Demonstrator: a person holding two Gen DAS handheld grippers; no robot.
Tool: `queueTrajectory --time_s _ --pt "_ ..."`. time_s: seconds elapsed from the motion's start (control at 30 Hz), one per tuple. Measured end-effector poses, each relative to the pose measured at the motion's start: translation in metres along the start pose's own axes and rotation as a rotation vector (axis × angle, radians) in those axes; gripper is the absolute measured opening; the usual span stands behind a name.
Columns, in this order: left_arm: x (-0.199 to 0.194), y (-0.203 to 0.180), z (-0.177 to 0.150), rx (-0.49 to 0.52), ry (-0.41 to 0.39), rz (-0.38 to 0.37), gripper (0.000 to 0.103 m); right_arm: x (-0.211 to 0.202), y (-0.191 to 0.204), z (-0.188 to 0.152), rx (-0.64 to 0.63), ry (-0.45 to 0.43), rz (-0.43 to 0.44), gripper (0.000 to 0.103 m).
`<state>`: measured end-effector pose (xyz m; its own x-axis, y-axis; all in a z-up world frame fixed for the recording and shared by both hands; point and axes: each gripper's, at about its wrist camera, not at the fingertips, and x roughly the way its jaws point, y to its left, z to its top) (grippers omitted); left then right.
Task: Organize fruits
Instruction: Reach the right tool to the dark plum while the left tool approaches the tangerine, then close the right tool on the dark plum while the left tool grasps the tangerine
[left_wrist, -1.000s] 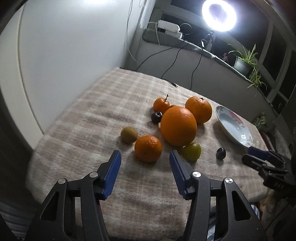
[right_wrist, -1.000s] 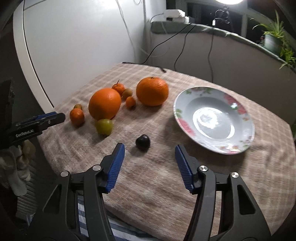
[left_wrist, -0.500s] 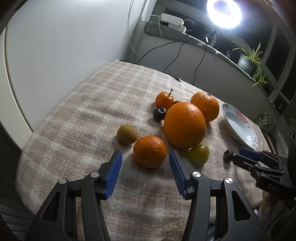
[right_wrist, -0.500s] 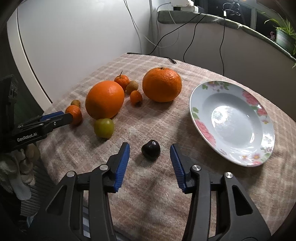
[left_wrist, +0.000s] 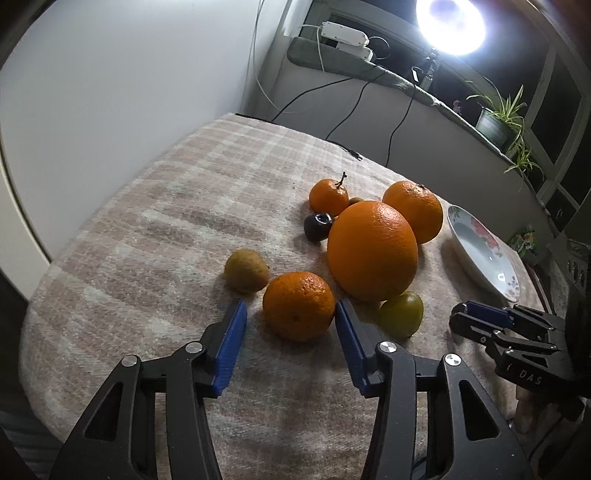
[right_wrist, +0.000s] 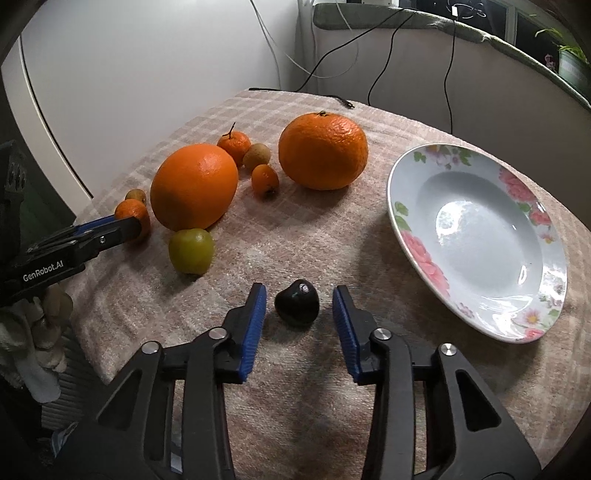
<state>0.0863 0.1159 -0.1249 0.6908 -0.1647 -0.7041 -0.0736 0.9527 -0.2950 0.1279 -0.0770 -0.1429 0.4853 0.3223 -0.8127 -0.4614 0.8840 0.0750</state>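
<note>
Several fruits lie on a plaid cloth. My left gripper (left_wrist: 290, 314) is open, its blue fingers on either side of a small orange (left_wrist: 298, 305); a brownish-green fruit (left_wrist: 246, 270) lies to its left, a green fruit (left_wrist: 402, 313) to its right, a big orange (left_wrist: 372, 250) behind. My right gripper (right_wrist: 298, 308) is open around a dark plum (right_wrist: 297, 301), not touching it. A floral white plate (right_wrist: 480, 236) lies empty to the right. In the right wrist view the left gripper (right_wrist: 122, 229) shows at the small orange (right_wrist: 130, 211).
Behind lie a second large orange (right_wrist: 323, 150), a stemmed mandarin (right_wrist: 234, 144), a tiny orange fruit (right_wrist: 264, 178), a tan fruit (right_wrist: 256, 155) and another dark plum (left_wrist: 317, 226). A white wall, cables (left_wrist: 354, 110), a ring lamp (left_wrist: 450, 22) and potted plants (left_wrist: 498, 118) stand beyond the table.
Both grippers have moved forward and down. The left one now straddles the small orange and the right one straddles the dark plum. The right jaws have narrowed a little.
</note>
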Motion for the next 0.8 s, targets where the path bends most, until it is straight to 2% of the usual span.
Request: queueTrajectory --time_s 0.13,0.2,0.8 --pt "0.004 -0.002 0.000 -0.004 0.003 -0.024 0.039 0.003 0.002 -0.001 -0.006 0.007 0.003 0.031" --pt "0.004 -0.003 0.001 -0.002 -0.001 -0.021 0.038 0.003 0.001 -0.001 -0.003 0.008 0.006 0.026" --pt "-0.013 -0.001 0.004 -0.002 -0.054 -0.005 0.038 -0.016 -0.005 0.002 0.019 -0.049 0.028 0.025"
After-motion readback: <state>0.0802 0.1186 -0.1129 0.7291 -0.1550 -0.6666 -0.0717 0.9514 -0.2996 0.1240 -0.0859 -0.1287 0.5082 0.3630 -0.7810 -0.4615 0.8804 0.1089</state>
